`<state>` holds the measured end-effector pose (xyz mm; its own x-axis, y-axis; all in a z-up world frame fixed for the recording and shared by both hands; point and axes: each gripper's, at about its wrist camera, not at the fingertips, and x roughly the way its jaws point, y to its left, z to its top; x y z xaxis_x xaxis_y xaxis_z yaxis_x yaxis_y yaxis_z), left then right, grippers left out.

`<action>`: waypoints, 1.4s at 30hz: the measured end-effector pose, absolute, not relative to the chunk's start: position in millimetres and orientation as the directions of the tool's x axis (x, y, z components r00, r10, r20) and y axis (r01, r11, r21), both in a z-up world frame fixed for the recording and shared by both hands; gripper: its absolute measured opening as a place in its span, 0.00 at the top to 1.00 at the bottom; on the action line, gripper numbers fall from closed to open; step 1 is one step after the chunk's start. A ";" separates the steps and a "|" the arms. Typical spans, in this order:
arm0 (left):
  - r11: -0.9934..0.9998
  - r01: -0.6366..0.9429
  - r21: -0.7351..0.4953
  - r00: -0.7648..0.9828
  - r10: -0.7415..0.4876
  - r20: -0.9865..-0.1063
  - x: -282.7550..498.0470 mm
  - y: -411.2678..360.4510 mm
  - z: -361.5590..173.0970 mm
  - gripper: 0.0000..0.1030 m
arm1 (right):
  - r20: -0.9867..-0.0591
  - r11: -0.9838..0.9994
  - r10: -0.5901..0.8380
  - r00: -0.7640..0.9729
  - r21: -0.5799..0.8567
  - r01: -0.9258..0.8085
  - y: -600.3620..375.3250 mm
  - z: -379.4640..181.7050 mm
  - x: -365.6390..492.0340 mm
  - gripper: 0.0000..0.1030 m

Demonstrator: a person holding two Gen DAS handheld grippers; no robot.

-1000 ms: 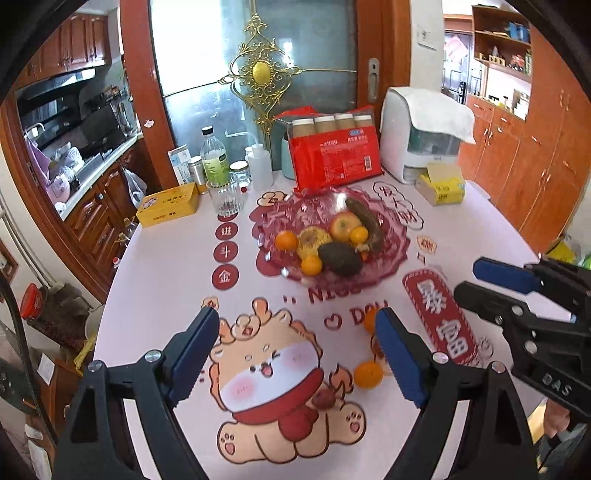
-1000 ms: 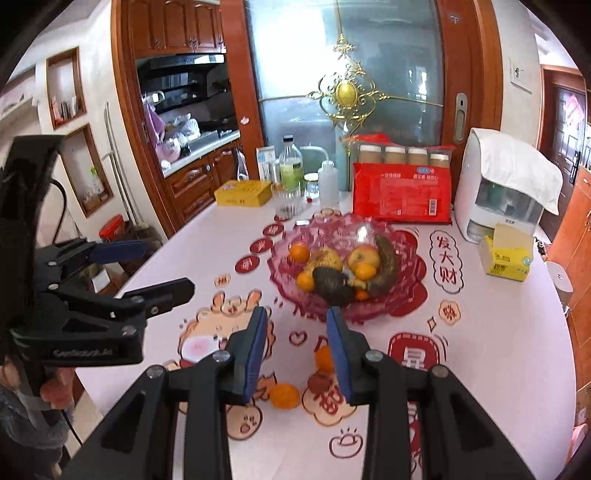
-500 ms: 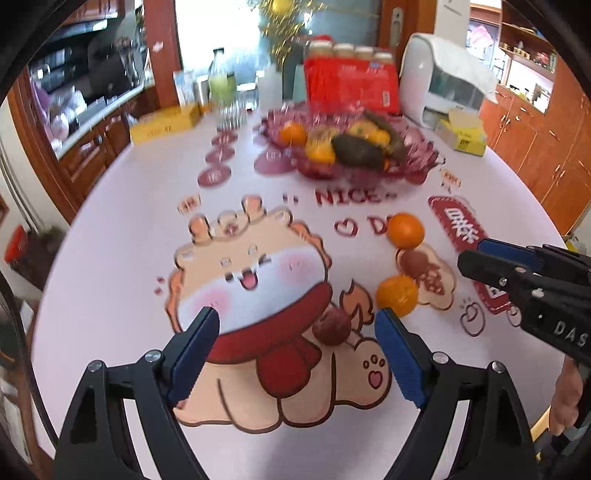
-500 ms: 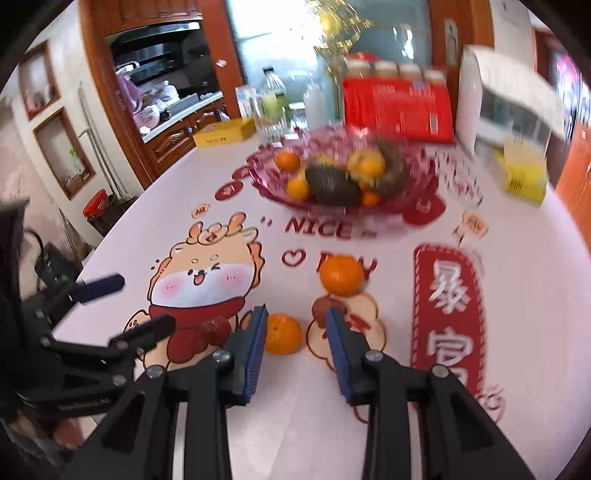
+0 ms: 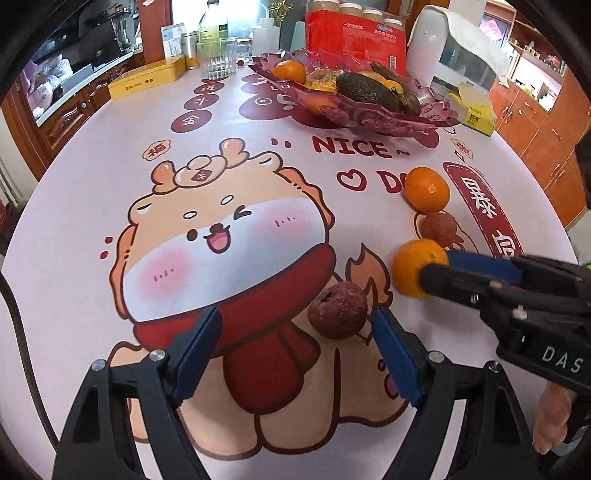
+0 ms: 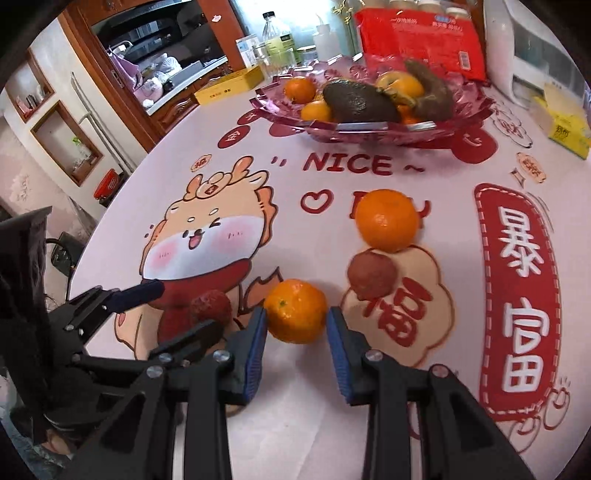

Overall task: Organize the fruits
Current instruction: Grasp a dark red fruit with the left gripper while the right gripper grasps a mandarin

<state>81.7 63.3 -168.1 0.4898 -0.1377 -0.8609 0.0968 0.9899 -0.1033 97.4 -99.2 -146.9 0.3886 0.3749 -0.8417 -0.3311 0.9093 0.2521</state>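
Note:
Loose fruits lie on the printed tablecloth. My left gripper is open; a dark red passion fruit sits on the cloth close to its right fingertip. My right gripper is open, its pads on either side of a near orange, which also shows in the left wrist view. Beyond lie a second passion fruit and a far orange. A pink glass fruit bowl at the back holds oranges, an avocado and other fruit.
Behind the bowl stand a red package, bottles and a glass, a yellow box, a white appliance and a yellow tissue box. The round table's edge curves close on the left and right.
Both grippers have moved down and forward to the loose fruits. The right gripper has opened wider and now straddles the near orange; the left now has the passion fruit at its tips.

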 end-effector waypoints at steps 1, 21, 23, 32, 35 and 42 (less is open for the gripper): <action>0.990 0.099 -0.103 0.489 -0.138 -0.861 82.4 62.3 -168.7 0.23 | -0.837 0.909 0.374 0.400 0.245 -0.337 -97.9 -145.5 97.9 0.67; 0.987 0.130 -0.099 0.506 -0.152 -0.849 85.1 48.7 -168.9 0.63 | -0.851 0.889 0.402 0.337 0.276 -0.364 -89.3 -160.6 110.5 0.61; 0.985 0.139 -0.103 0.507 -0.160 -0.847 85.2 46.1 -168.8 0.71 | -0.851 0.892 0.400 0.340 0.277 -0.357 -91.4 -159.8 109.4 0.61; 0.982 0.110 -0.156 0.508 -0.190 -0.840 75.0 53.1 -157.3 0.72 | -0.816 0.908 0.392 0.424 0.269 -0.322 -112.4 -131.0 91.1 0.62; 0.976 0.122 -0.182 0.515 -0.220 -0.828 69.5 58.3 -133.8 0.72 | -0.798 0.914 0.384 0.464 0.259 -0.311 -121.3 -109.9 84.1 0.62; 0.982 0.143 -0.123 0.618 -0.186 -0.764 70.4 72.7 -27.2 0.72 | -0.731 0.930 0.348 0.587 0.187 -0.317 -138.5 -16.2 75.0 0.62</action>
<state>70.4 72.7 -27.2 0.6184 -0.1855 -0.7637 0.1426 0.9821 -0.1231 75.0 -138.5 -16.2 0.5874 0.3478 -0.7308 -0.3172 0.9296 0.1874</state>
